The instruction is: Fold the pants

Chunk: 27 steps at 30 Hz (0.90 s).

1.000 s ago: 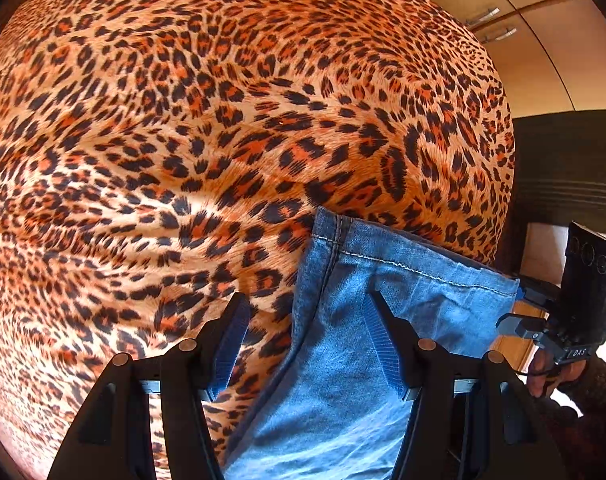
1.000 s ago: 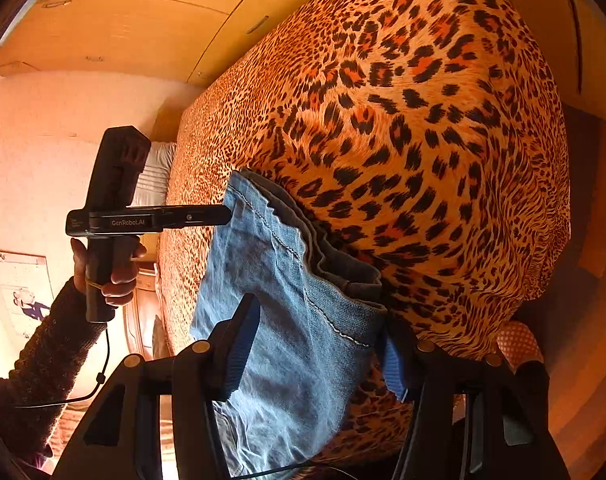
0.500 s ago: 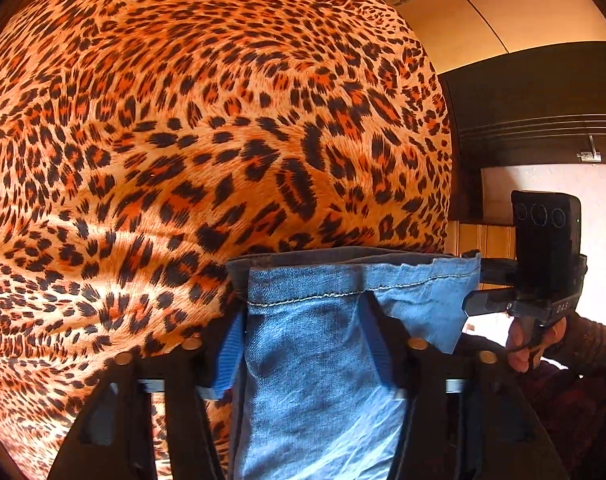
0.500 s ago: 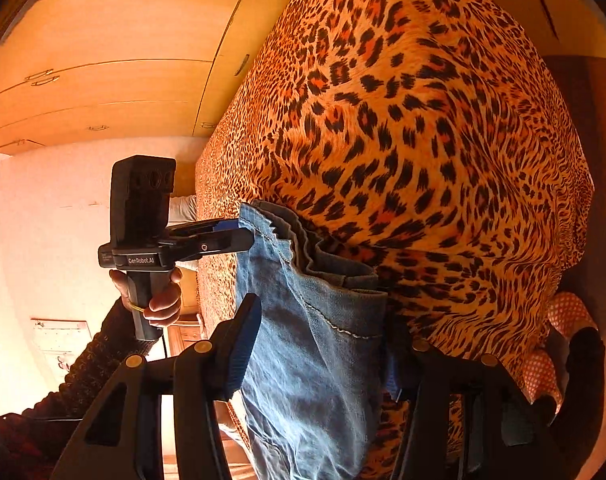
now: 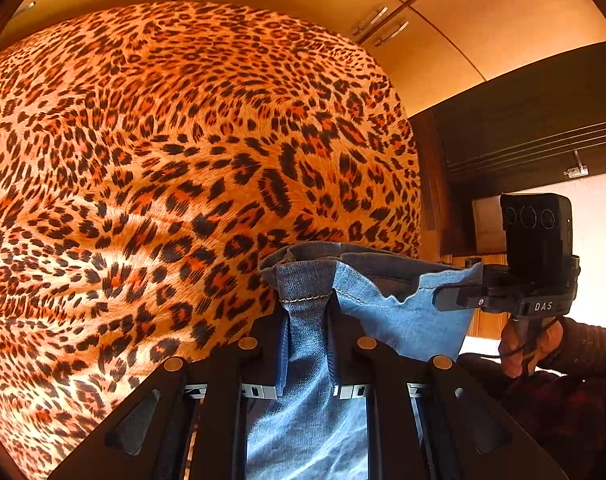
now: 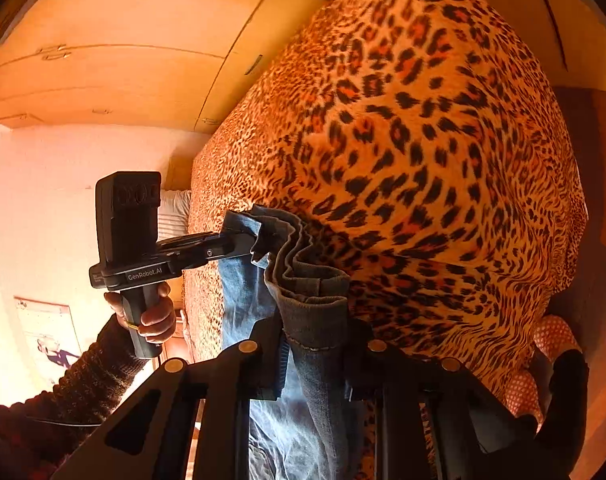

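Observation:
Blue denim pants (image 5: 387,312) hang by their hem end above a leopard-print bed (image 5: 163,168). My left gripper (image 5: 307,320) is shut on one corner of the hem. My right gripper (image 6: 315,332) is shut on the other corner, where the layers bunch (image 6: 303,256). The right gripper shows in the left wrist view (image 5: 455,304), pinching the hem's far end. The left gripper shows in the right wrist view (image 6: 239,246), pinching the hem's left end. The rest of the pants hangs down out of sight below the fingers.
Wooden wardrobe doors (image 5: 443,12) stand behind the bed. A dark wood headboard panel (image 5: 523,128) is at the right. A pale wall (image 6: 47,184) with a poster (image 6: 47,340) and a white pillow (image 6: 175,216) lie to the left.
Both grippers have closed on the hem corners and lifted the pants off the bed. The hem now hangs stretched between them, clear of the bedspread.

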Motion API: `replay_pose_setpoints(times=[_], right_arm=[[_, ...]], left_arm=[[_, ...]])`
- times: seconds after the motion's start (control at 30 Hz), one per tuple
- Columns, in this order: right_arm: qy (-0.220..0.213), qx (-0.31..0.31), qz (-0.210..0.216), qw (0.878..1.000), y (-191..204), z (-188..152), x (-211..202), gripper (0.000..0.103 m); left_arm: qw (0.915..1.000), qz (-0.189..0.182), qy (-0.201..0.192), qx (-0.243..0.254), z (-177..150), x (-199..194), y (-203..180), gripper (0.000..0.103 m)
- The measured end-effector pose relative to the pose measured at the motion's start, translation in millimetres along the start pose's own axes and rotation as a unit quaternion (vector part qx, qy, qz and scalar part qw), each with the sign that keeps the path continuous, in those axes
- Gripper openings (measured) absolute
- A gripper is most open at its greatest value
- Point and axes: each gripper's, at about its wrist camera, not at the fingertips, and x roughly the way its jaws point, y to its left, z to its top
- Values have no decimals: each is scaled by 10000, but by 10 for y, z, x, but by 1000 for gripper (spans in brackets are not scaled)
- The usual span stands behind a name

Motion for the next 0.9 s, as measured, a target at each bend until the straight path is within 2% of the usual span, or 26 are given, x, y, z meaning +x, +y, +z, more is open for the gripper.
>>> replay_pose_setpoints(times=[0.13, 0.3, 0.4, 0.5, 0.6, 0.67, 0.77, 0.9], right_arm=[[140, -645, 42, 9978, 328, -14, -50, 19], [351, -1366, 123, 9899, 750, -102, -63, 20], [593, -1849, 154, 9809, 1029, -191, -20, 20], [967, -2387, 150, 9662, 1295, -349, 99, 20], [1503, -2913, 146, 9446, 1512, -580, 284, 20], [1966, -3260, 141, 9246, 1617, -797, 432, 20], [2735, -3771, 57, 8848, 1710, -1166, 738, 20], [3737, -4193, 23, 8274, 1715, -1641, 1199, 23]], left_arm=[[9993, -102, -344, -99, -188, -268, -76, 14], [9967, -116, -767, -237, -572, -777, -81, 14], [9935, -120, -1041, -454, -881, -1084, -56, 14], [9882, -141, -1327, -753, -1266, -1356, -27, 14], [9808, -136, -1597, -1109, -1712, -1464, -40, 14], [9742, -132, -1768, -1400, -2048, -1497, -46, 13], [9612, -148, -1951, -1945, -2577, -1450, 6, 12], [9389, -23, -2057, -2759, -3241, -1276, 48, 12]])
